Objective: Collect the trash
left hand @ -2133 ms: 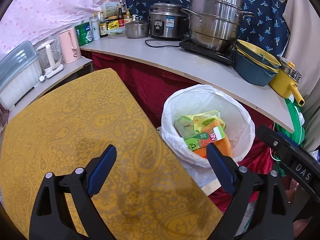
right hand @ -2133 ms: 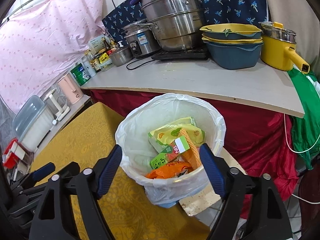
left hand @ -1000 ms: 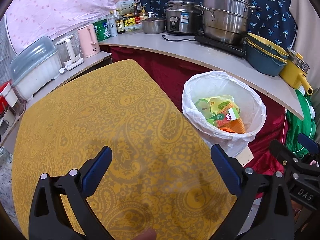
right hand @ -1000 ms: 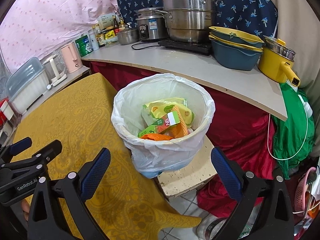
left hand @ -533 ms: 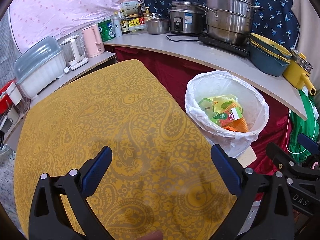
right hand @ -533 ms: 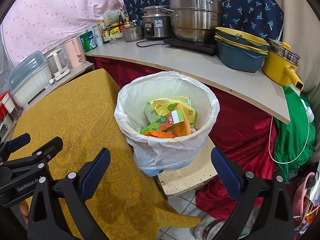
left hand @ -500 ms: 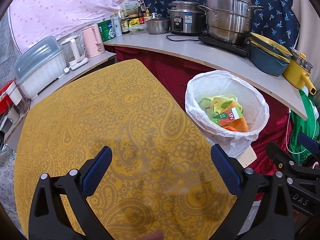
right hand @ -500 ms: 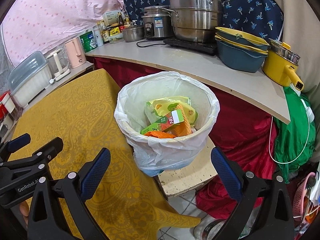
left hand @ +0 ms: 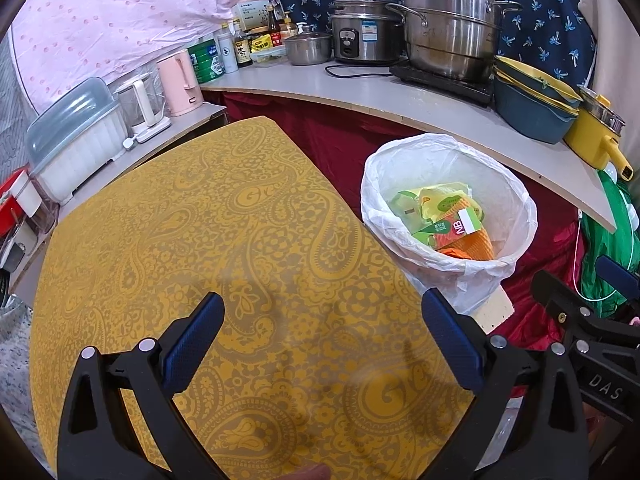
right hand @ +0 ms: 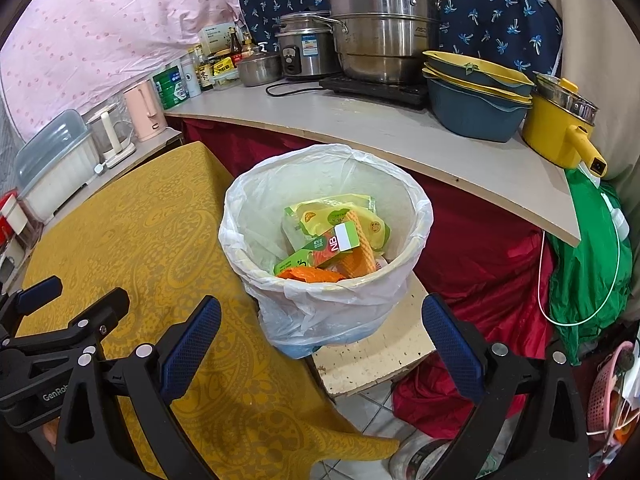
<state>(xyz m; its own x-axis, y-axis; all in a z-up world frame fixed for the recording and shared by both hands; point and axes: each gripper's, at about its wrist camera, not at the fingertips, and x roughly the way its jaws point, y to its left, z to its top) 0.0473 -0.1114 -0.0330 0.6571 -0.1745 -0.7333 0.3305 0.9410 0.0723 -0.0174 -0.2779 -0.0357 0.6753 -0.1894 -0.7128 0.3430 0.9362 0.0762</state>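
Observation:
A white-lined trash bin (left hand: 516, 200) (right hand: 248, 216) stands beside the table's right edge. Inside lie yellow, green and orange snack wrappers (left hand: 452, 224) (right hand: 336, 240). My left gripper (left hand: 322, 338) is open and empty above the yellow paisley tablecloth (left hand: 192, 224). My right gripper (right hand: 320, 338) is open and empty, low in front of the bin, over the table's corner and a wooden block under the bin (right hand: 372, 356). Each gripper shows at the edge of the other's view.
A curved counter (left hand: 400, 96) behind holds steel pots (left hand: 448, 20), a rice cooker (left hand: 360, 28), stacked basins (left hand: 532, 100), a yellow pot (left hand: 596, 136), bottles and kettles. Red cloth (right hand: 480, 248) hangs below it. A green bag (right hand: 588, 256) hangs at right.
Both grippers have pulled back from the bin over the last two seconds, staying open. In the last half second the views barely shift.

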